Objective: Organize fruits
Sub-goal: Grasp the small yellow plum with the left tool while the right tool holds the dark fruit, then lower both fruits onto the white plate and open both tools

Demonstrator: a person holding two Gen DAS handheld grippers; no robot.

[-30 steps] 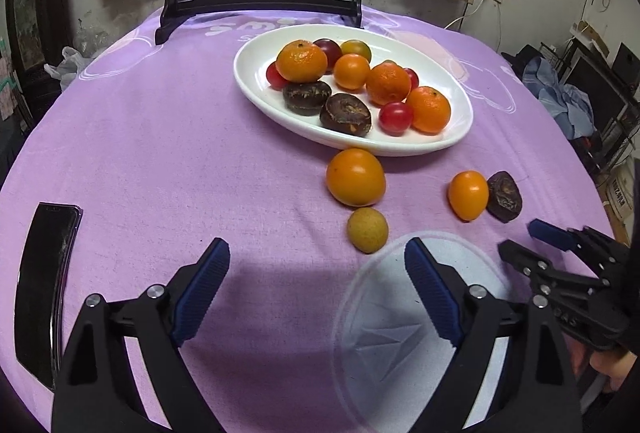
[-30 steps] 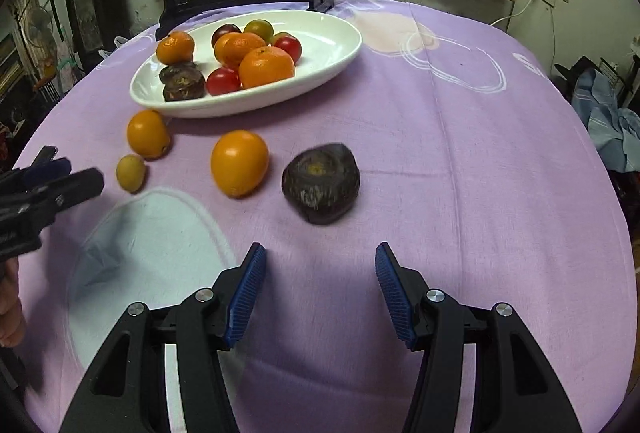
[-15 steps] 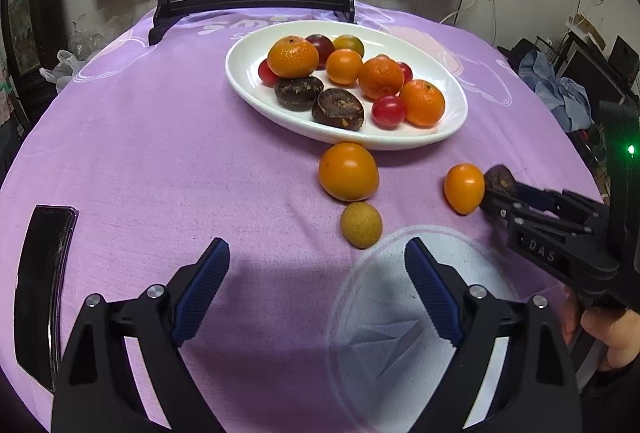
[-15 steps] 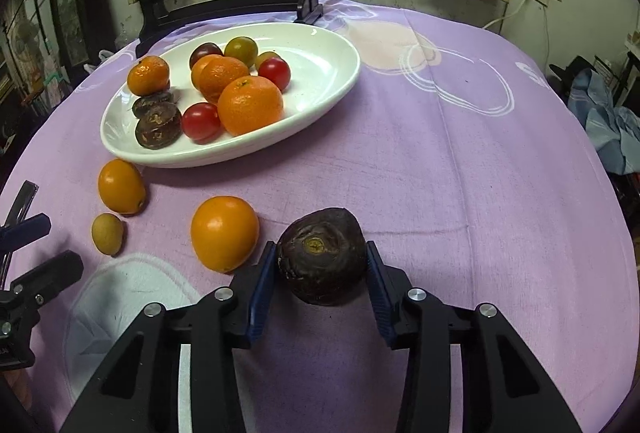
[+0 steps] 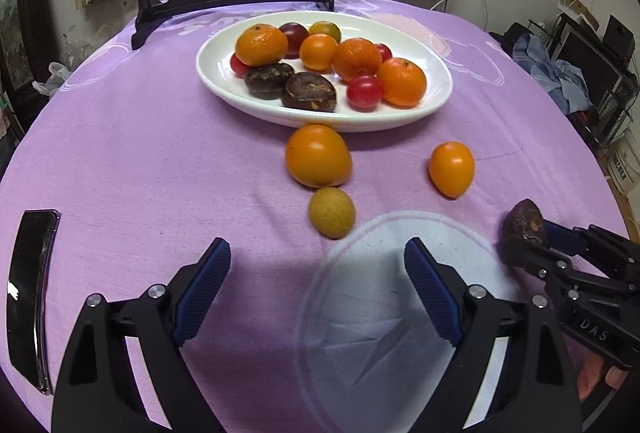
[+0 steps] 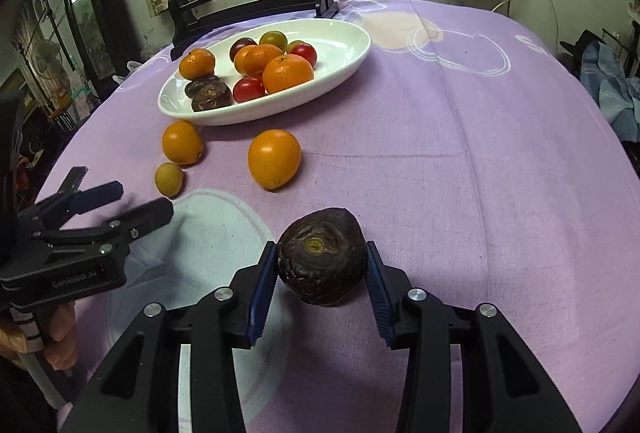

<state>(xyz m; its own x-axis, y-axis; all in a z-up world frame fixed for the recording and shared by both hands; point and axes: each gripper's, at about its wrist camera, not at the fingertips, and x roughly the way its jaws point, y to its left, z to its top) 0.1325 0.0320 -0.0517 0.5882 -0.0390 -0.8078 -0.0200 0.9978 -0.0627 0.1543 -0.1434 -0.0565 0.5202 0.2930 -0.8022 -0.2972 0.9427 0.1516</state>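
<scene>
1. Right claw (image 6: 322,287) is clenched on a dark wrinkled fruit (image 6: 322,257), blue pads pressing both its sides after just closing in; the fruit sits at lower centre of the right wrist view, above the purple cloth of the table (image 6: 460,193).
2. Left claw (image 5: 316,285) stands released and wide apart, nothing between its pads, pointing down at a pale patch on the cloth at the bottom of its own view.
3. On the cloth lie three loose fruits: two smooth orange ones (image 5: 318,155) (image 5: 451,169) and one small tan one (image 5: 331,212).
4. In the white oval plate (image 5: 248,101), upper centre, I count four orange fruits, two dark wrinkled ones, three red ones, one dark purple and one greenish, some half hidden.
5. A hand (image 6: 60,333) grips the left tool's handle at the left edge.
6. Readable writing: "GenRobot.AI" on the left tool, "DAS" on the right tool.
</scene>
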